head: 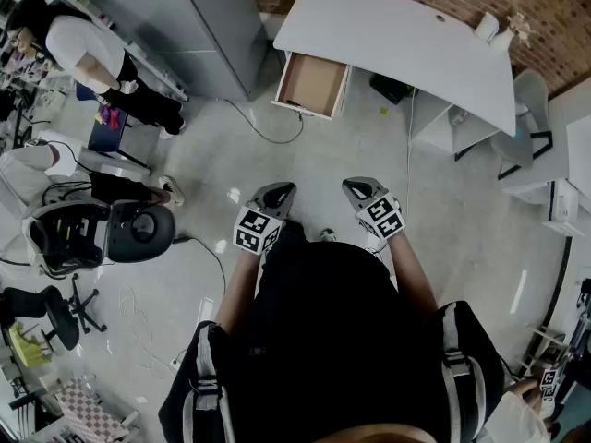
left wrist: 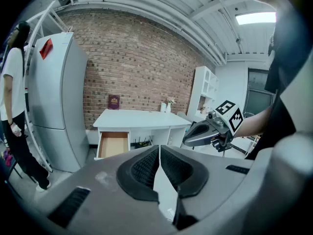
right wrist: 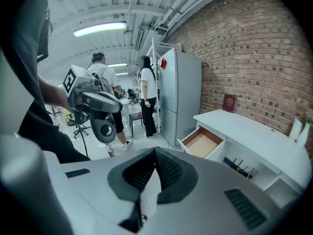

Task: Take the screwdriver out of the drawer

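Standing well apart from the counter (head: 397, 35), the person holds the left claw (head: 280, 190) and right claw (head: 355, 186) side by side, each with its jaws pressed together on nothing. The drawer (head: 312, 83) under the counter stands pulled out. No screwdriver can be made out inside it at this range.

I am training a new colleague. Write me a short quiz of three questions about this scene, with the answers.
1. True or false: the drawer of the white desk is open.
2. The left gripper is: A) open; B) shut and empty; C) shut on a screwdriver.
3. In the head view, which tall grey thing stands left of the desk?

Key: 1 true. 2 B. 3 the fridge.
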`<state>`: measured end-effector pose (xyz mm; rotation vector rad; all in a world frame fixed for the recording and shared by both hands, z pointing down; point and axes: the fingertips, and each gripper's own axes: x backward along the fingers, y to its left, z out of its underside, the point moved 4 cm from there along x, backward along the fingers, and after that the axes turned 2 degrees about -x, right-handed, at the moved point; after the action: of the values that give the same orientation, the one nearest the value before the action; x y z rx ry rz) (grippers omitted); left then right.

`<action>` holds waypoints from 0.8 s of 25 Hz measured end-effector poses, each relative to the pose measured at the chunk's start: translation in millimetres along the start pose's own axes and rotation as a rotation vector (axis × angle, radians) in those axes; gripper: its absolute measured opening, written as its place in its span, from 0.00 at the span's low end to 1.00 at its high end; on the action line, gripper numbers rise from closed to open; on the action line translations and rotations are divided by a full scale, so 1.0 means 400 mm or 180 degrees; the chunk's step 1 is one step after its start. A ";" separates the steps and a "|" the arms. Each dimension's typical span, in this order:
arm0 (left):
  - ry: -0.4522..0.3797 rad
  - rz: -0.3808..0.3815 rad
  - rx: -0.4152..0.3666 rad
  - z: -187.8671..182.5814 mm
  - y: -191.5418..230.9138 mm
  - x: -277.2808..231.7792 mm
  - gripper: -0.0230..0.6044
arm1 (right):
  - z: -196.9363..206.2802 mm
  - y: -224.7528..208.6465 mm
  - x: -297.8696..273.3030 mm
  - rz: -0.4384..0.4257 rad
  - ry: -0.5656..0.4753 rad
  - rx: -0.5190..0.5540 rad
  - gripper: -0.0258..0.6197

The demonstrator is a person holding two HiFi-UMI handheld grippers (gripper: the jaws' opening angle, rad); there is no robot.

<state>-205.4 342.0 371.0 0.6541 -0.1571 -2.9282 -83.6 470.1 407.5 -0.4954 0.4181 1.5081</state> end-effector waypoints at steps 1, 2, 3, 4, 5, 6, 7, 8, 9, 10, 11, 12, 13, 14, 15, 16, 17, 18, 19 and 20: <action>0.0001 0.0000 -0.0002 -0.001 -0.002 -0.001 0.07 | 0.002 -0.001 0.001 -0.0005 0.0005 -0.0011 0.13; 0.0001 -0.0001 -0.0004 -0.001 -0.004 -0.003 0.07 | 0.005 -0.002 0.002 -0.0010 0.0010 -0.0021 0.13; 0.0000 -0.0003 -0.0005 -0.002 -0.006 -0.004 0.07 | 0.007 -0.003 0.003 -0.0016 0.0014 -0.0029 0.13; -0.0001 -0.0008 -0.0005 -0.002 -0.009 -0.005 0.07 | 0.010 -0.003 0.004 -0.0022 0.0019 -0.0032 0.13; -0.0001 -0.0014 -0.0004 -0.003 -0.011 -0.006 0.07 | 0.012 -0.004 0.005 -0.0027 0.0023 -0.0030 0.13; 0.0000 -0.0022 -0.0001 -0.003 -0.013 -0.006 0.07 | 0.013 -0.004 0.005 -0.0031 0.0026 -0.0024 0.13; 0.0002 -0.0030 0.0004 -0.003 -0.015 -0.006 0.07 | 0.015 -0.005 0.005 -0.0036 0.0026 -0.0019 0.13; 0.0007 -0.0039 0.0010 -0.002 -0.016 -0.005 0.07 | 0.016 -0.005 0.005 -0.0041 0.0023 -0.0018 0.13; 0.0014 -0.0048 0.0016 0.000 -0.016 -0.003 0.07 | 0.018 -0.005 0.004 -0.0047 0.0021 -0.0020 0.13; 0.0017 -0.0060 0.0021 0.002 -0.016 -0.001 0.07 | 0.020 -0.006 0.002 -0.0049 0.0022 -0.0022 0.13; 0.0013 -0.0074 0.0024 0.004 -0.016 0.000 0.07 | 0.022 -0.006 0.001 -0.0050 0.0028 -0.0020 0.13; 0.0007 -0.0089 0.0027 0.005 -0.015 0.001 0.07 | 0.024 -0.008 0.000 -0.0052 0.0034 -0.0013 0.13; 0.0004 -0.0105 0.0031 0.005 -0.014 0.002 0.07 | 0.025 -0.010 0.000 -0.0055 0.0043 0.0000 0.13; 0.0001 -0.0120 0.0035 0.005 -0.013 0.002 0.07 | 0.026 -0.011 -0.001 -0.0060 0.0051 0.0016 0.13; -0.0002 -0.0134 0.0038 0.004 -0.011 0.001 0.07 | 0.025 -0.013 -0.001 -0.0066 0.0057 0.0034 0.13; -0.0006 -0.0146 0.0040 0.003 -0.010 0.002 0.07 | 0.024 -0.014 -0.002 -0.0072 0.0064 0.0051 0.13; -0.0007 -0.0155 0.0042 0.001 -0.009 0.003 0.07 | 0.022 -0.014 -0.002 -0.0078 0.0074 0.0065 0.13; -0.0008 -0.0162 0.0042 0.000 -0.010 0.003 0.07 | 0.022 -0.014 -0.001 -0.0085 0.0083 0.0073 0.13; -0.0010 -0.0168 0.0041 -0.001 -0.011 0.004 0.07 | 0.023 -0.014 -0.002 -0.0093 0.0087 0.0075 0.13; -0.0014 -0.0175 0.0040 -0.001 -0.011 0.004 0.07 | 0.025 -0.015 -0.004 -0.0103 0.0091 0.0077 0.13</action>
<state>-207.0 346.1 369.3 0.6642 -0.1608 -2.9836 -78.1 474.3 416.9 -0.5028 0.4482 1.4647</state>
